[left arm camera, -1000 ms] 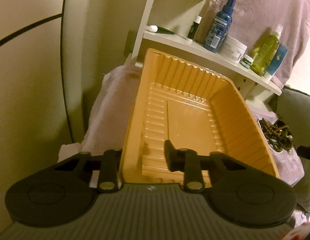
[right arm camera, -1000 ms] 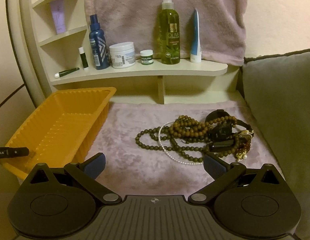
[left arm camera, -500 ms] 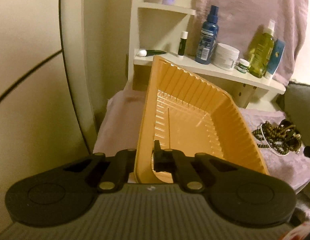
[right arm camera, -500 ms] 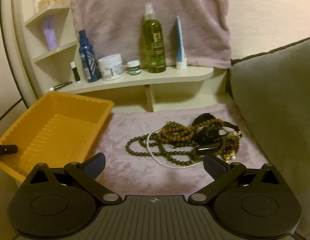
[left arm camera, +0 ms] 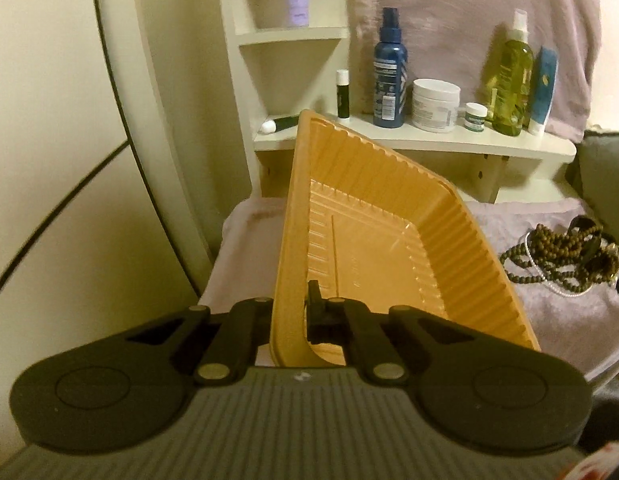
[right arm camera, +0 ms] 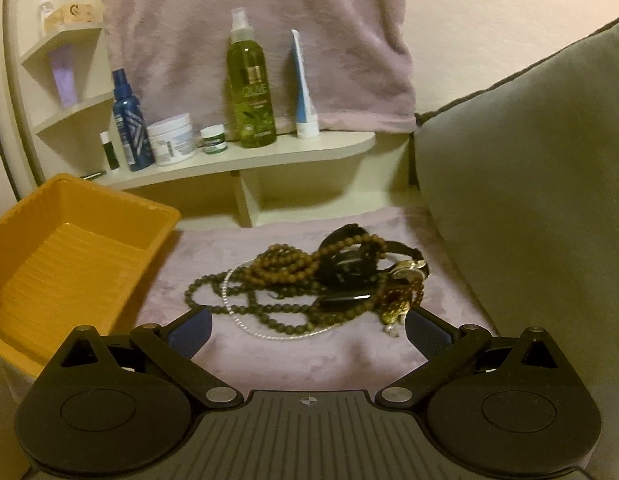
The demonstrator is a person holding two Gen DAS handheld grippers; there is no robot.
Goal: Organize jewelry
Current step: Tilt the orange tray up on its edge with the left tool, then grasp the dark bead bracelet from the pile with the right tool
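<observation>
Your orange tray (left arm camera: 373, 208) shows thin ribbed plastic, faintly glossy. Beads (right arm camera: 285, 268) look like matt wood beside a shiny metal chain (right arm camera: 269, 330). Plush pink cloth (right arm camera: 293, 360) underneath; your shelf (right arm camera: 269, 156) is smooth and painted.

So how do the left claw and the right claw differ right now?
The left claw is shut on the near wall of the ribbed orange plastic tray; the right claw is open and holds nothing. The left has the tray tilted, while the right faces the tangled pile of beaded jewelry. Both are black two-finger claws.
</observation>
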